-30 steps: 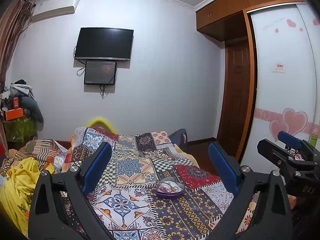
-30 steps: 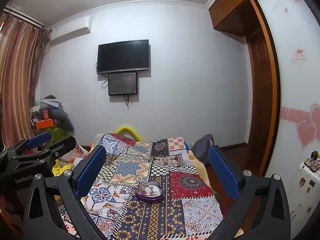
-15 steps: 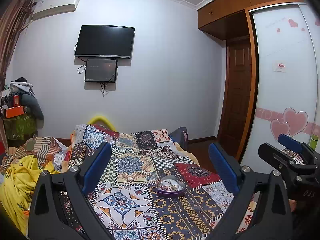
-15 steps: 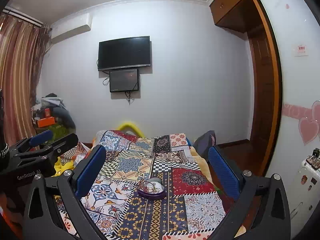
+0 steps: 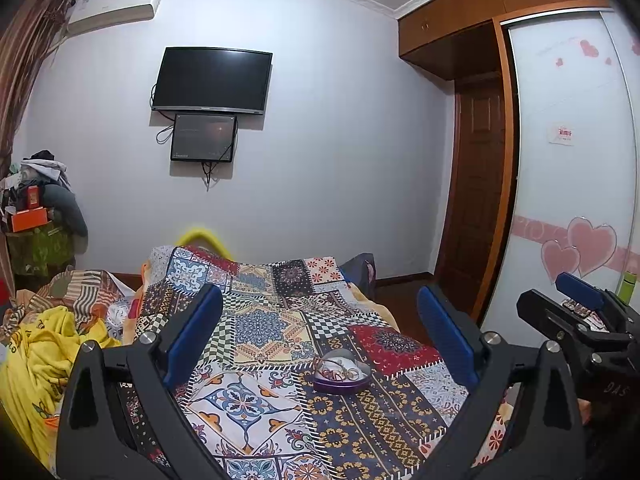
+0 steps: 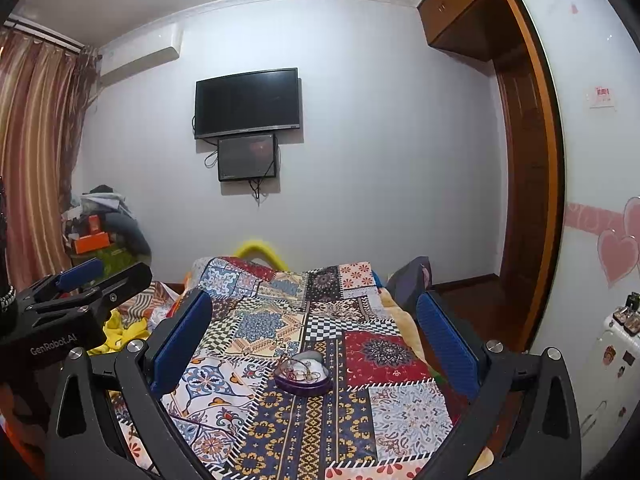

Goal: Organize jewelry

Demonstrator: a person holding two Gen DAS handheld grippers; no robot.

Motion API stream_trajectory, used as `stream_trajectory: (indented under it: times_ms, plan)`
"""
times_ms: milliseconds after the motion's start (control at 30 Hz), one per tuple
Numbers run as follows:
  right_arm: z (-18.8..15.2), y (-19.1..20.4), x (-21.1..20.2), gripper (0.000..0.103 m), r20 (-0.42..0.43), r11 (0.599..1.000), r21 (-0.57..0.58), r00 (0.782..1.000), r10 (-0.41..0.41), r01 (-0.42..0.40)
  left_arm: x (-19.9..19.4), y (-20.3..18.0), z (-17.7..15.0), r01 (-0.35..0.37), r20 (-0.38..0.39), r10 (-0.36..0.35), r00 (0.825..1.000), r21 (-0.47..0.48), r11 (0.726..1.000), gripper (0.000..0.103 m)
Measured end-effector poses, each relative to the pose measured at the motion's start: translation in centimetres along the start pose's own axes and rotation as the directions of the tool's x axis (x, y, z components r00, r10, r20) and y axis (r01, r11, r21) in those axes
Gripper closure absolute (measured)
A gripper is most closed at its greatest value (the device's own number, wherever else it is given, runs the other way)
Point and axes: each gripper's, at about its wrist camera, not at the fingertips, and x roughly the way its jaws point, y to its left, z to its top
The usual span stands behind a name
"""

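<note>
Left wrist view: left tongs (image 5: 320,334) spread wide, nothing held, above the patchwork quilt (image 5: 256,332) on the bed. Purple heart-shaped jewelry box (image 5: 341,372) sits on the quilt between and beyond the pads, jewelry heaped inside. Right tongs (image 5: 576,300) show at right edge; can't tell its opening here. Yellow blanket (image 5: 36,356) at left.

Right wrist view: right tongs (image 6: 314,330) wide open, empty; same box (image 6: 303,372) ahead on the quilt. Only here: left tongs (image 6: 92,276) at left, striped curtain (image 6: 32,160).

purple heart-shaped jewelry box (image 5: 341,373), open, jewelry inside, flat on quilt (image 5: 260,332)
</note>
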Motion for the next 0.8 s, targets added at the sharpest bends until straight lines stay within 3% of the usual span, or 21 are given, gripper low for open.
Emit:
stream_trajectory:
  times_ms: [800]
  plan:
    - [0.02, -0.15, 0.3, 0.001, 0.0, 1.0, 0.01, 1.0, 0.005, -0.005, 0.3, -0.3, -0.23, 0.012, -0.018, -0.012, 1.0, 0.022, 1.0, 0.004]
